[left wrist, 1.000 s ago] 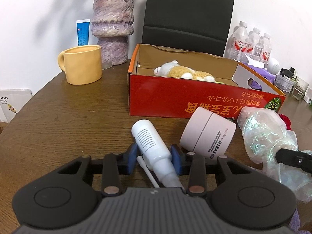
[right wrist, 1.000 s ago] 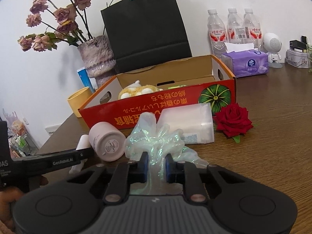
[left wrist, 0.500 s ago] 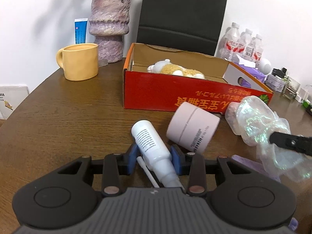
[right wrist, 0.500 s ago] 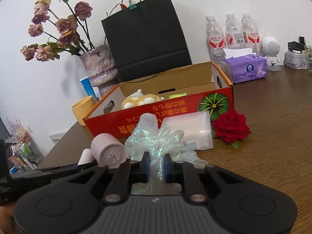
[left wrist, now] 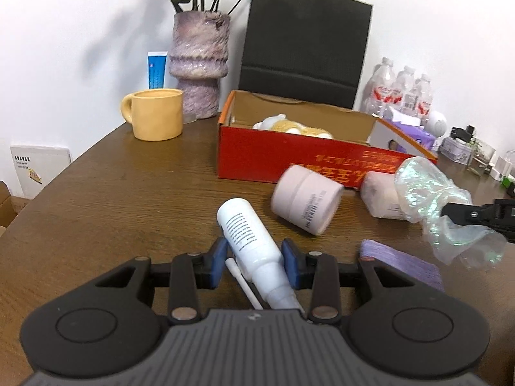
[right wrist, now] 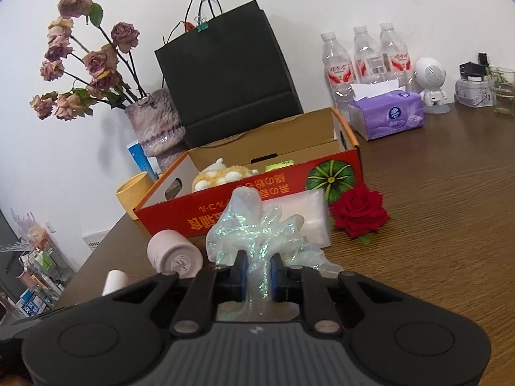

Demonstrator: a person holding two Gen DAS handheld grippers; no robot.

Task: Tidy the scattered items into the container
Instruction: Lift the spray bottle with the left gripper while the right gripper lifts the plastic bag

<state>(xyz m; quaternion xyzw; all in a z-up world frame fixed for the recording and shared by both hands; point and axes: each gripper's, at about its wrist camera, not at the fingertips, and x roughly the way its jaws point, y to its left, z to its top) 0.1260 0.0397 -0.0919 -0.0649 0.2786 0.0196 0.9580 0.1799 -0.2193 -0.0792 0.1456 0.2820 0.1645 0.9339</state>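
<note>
Your left gripper (left wrist: 254,259) is clamped on the white bottle (left wrist: 249,236), blue pads on both sides of its body, base pointing fwd, nozzle back toward you. Your right gripper (right wrist: 257,271) is squeezed tight on the film (right wrist: 257,238), an iridescent clear wrap bunched btwn the pads & fanning out above them. Just past the bottle a pink jar (left wrist: 305,199) lies on its side on the table (left wrist: 128,199). A white pack (right wrist: 310,217) sits behind the film, against the box front. The red box (left wrist: 273,157) is the container, open-topped, further back w/ a plush (left wrist: 291,125) inside. A red rose (right wrist: 360,214) lies right of the pack. Yellow mug (left wrist: 157,119) & vase (left wrist: 199,64) stand left of the box, black bag (right wrist: 225,74) behind it.
</note>
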